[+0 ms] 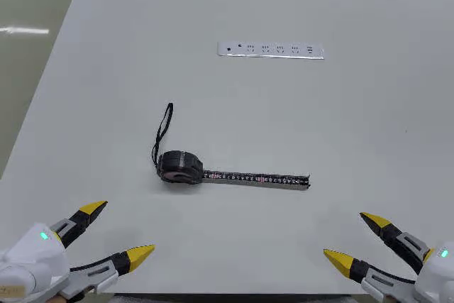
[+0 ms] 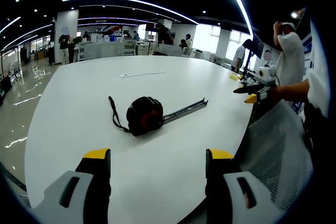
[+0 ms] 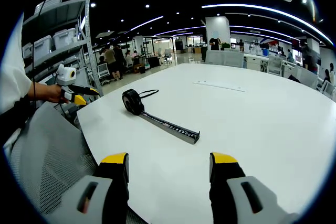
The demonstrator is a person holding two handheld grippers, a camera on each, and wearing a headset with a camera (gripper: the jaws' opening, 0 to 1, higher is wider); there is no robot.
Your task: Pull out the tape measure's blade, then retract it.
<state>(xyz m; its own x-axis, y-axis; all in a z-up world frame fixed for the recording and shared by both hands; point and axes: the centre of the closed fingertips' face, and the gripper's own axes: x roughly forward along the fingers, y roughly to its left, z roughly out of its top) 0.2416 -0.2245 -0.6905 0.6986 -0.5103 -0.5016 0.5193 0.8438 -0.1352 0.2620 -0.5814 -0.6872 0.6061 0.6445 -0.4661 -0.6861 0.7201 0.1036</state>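
Observation:
A black tape measure lies on the white table, its wrist strap trailing away from me. Its blade is drawn out to the right, flat on the table. In the left gripper view the case sits ahead of the jaws with the blade running right. In the right gripper view the blade end lies nearest, the case farther left. My left gripper is open at the near left edge. My right gripper is open at the near right edge. Both hold nothing.
A white power strip lies flat toward the far side of the table. The table's left edge borders a shiny floor. Shelving stands to the left in the right gripper view, and people are by the table's edge.

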